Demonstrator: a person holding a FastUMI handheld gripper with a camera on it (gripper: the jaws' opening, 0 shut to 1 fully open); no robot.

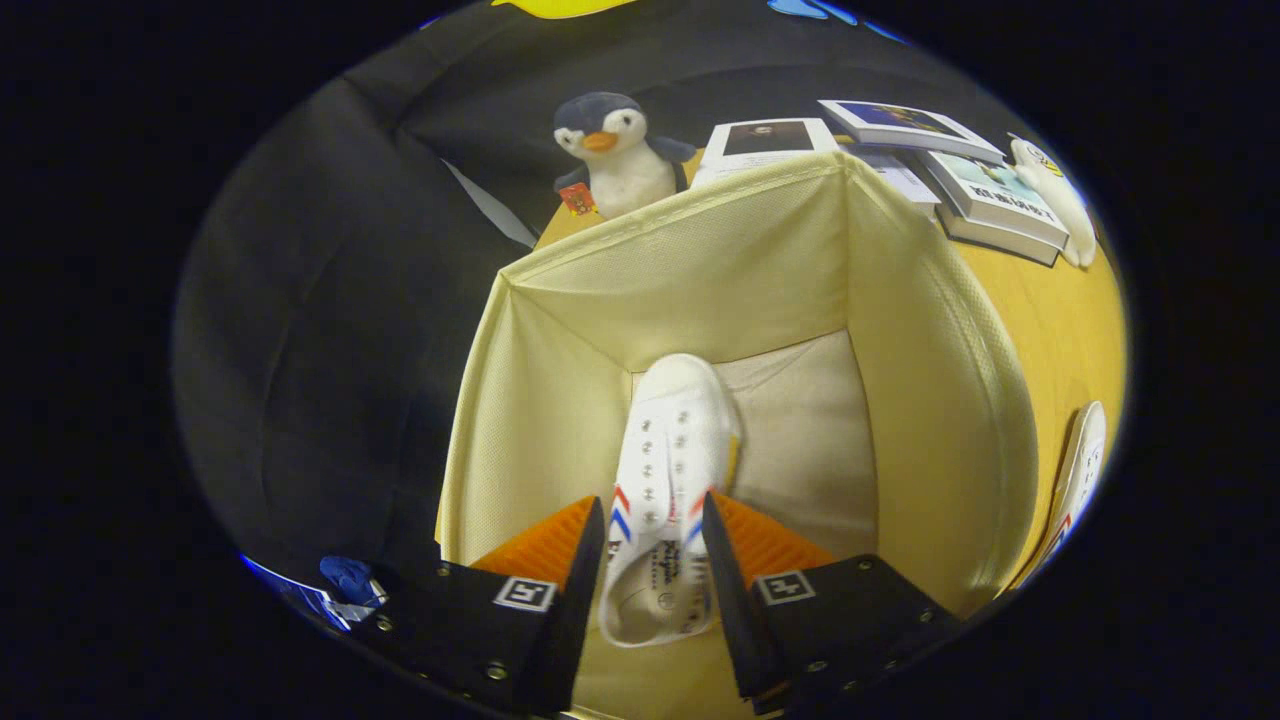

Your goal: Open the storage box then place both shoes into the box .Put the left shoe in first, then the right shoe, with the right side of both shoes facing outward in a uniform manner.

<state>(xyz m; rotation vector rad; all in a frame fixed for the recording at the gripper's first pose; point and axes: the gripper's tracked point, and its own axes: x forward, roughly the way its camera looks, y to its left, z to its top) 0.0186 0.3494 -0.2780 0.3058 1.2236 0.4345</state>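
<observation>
The cream fabric storage box (930,400) stands open on the yellow table, and I look down into it. A white canvas shoe (672,430) with red and blue stripes on its sides is inside the box, toe pointing away from me toward the far wall and its opening toward me. My gripper (654,500) is shut on this shoe, one finger pressing on each side near the stripes. The second white shoe (1085,470) lies outside the box on the table, to the right of the box's right wall.
A penguin plush (615,155) sits behind the box's far wall. Several books (990,190) and a white soft toy (1055,200) lie on the yellow table (1050,320) beyond the box to the right. Black cloth hangs on the left.
</observation>
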